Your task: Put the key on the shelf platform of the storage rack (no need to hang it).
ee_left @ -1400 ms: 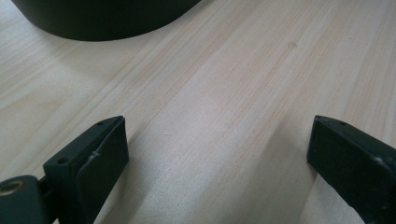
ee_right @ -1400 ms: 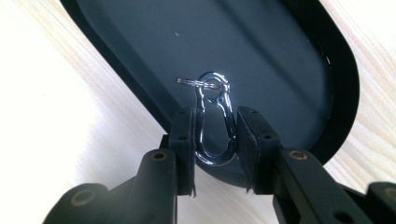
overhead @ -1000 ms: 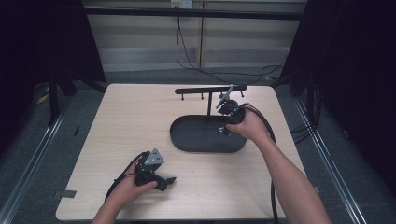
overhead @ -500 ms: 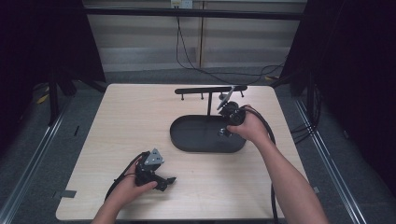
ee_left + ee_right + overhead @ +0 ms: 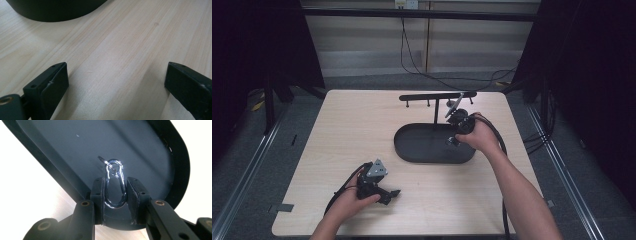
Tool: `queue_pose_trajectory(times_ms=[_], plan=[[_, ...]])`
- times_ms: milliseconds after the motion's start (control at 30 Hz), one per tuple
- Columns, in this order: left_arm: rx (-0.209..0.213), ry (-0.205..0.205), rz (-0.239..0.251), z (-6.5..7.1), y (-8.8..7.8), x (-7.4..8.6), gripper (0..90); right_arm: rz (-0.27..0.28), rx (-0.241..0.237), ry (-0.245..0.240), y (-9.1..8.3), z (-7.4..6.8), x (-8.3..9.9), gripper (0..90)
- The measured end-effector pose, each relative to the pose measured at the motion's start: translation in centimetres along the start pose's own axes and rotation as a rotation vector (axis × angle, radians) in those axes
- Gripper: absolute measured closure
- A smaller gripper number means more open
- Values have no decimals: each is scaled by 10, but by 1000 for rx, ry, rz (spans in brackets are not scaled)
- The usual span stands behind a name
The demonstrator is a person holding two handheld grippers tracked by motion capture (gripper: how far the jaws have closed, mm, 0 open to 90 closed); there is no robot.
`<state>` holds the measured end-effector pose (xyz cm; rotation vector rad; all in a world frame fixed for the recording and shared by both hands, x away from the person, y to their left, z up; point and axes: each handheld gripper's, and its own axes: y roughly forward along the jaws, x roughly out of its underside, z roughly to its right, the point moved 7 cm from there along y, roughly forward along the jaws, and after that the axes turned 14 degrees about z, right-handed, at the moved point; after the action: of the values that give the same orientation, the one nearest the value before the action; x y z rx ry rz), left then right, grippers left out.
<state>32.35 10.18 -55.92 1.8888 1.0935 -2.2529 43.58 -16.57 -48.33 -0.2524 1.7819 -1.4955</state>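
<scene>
right gripper (image 5: 115,195) pinching the carabiner (image 5: 114,185) over the black tray (image 5: 62,147), likely bound for the hook rack (image 5: 437,96); left gripper (image 5: 116,87) parked on tabletop (image 5: 120,45), jaws spread.

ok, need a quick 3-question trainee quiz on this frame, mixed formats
1. True or false: the right claw is shut on the carabiner.
2. The left claw is: A) shut on a key, B) open over bare table, C) inside the tray.
3. Fill in: a small ____ hangs from the carabiner's top, above the black tray.

Key: 1 true; 2 B; 3 ring.
</scene>
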Motion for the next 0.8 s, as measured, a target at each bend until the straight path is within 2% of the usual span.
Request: queue_pose_trajectory(times_ms=[167, 333, 633, 767, 800], plan=[[1, 2, -2, 0, 0, 0, 49, -3, 8, 9, 4, 2, 1, 686], [2, 2, -4, 0, 0, 0, 49, -6, 17, -4, 10, 6, 3, 686], [6, 6, -7, 0, -1, 0, 49, -16, 23, 4, 15, 4, 5, 686], [6, 5, -7, 0, -1, 0, 49, -7, 25, -16, 17, 6, 4, 685], [6, 6, -10, 0, -1, 0, 49, -16, 30, -1, 16, 4, 5, 686]])
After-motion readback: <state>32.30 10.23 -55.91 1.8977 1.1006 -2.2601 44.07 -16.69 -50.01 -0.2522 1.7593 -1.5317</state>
